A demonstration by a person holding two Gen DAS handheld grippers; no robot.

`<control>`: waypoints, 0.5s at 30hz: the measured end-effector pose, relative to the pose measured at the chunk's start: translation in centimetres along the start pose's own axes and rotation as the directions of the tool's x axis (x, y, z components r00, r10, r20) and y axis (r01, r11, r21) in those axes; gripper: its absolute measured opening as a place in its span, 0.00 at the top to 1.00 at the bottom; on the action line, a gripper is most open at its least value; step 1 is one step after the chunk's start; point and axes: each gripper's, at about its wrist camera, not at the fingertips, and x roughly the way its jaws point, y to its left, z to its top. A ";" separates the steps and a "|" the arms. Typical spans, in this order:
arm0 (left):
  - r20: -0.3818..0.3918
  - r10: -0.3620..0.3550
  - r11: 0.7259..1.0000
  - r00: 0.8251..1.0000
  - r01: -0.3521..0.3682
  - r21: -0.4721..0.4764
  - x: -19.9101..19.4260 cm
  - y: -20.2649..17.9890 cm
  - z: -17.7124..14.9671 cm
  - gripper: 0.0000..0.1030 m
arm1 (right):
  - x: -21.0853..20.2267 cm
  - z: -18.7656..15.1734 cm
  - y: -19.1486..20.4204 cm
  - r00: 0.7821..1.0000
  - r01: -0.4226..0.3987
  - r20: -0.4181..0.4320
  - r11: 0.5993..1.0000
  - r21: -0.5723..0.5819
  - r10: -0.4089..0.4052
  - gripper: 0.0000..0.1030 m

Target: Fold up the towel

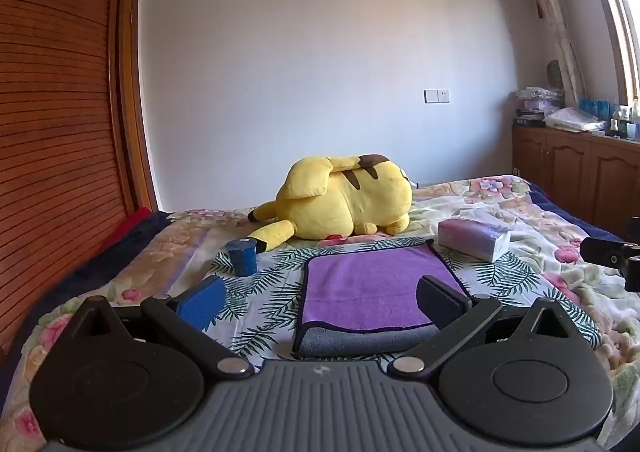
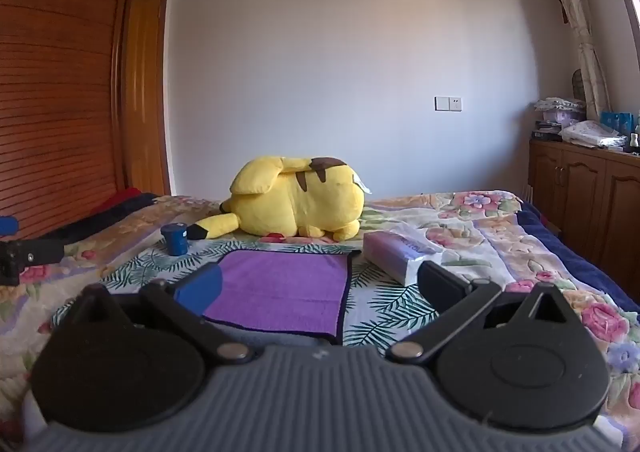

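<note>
A purple towel (image 1: 360,288) with a dark hem lies folded on the leaf-print cloth on the bed; its grey underside shows at the near edge. It also shows in the right wrist view (image 2: 280,288). My left gripper (image 1: 320,304) is open and empty, held above the towel's near left part. My right gripper (image 2: 320,292) is open and empty, above the towel's near right edge. Each gripper's side shows at the edge of the other's view.
A yellow plush toy (image 1: 344,199) lies behind the towel. A blue cup (image 1: 242,258) stands at the towel's far left. A tissue pack (image 1: 474,238) lies at its far right. A wooden wardrobe (image 1: 60,111) is left, a cabinet (image 1: 580,171) right.
</note>
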 end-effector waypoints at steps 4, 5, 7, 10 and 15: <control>-0.005 0.002 1.000 1.000 -0.002 0.000 0.1 0.0 0.0 0.00 | 0.0 0.1 -0.2 1.000 -0.001 0.007 1.000 -0.007 0.001 0.00; -0.006 0.003 1.000 1.000 -0.003 -0.001 0.2 0.0 0.0 0.00 | -0.1 0.1 -0.2 1.000 0.000 0.007 1.000 -0.008 0.000 0.00; 0.003 0.001 1.000 1.000 -0.001 -0.001 0.0 0.0 0.0 0.00 | -0.1 0.1 -0.3 1.000 -0.002 0.007 1.000 -0.005 0.002 0.00; 0.003 0.001 1.000 1.000 -0.001 -0.001 0.1 0.0 0.0 0.00 | 0.0 -0.1 -0.2 1.000 -0.001 0.010 1.000 -0.004 0.001 0.00; 0.004 0.001 1.000 1.000 -0.001 -0.005 0.1 0.1 0.0 0.00 | -0.1 0.2 -0.3 1.000 0.000 0.009 1.000 -0.001 0.000 0.00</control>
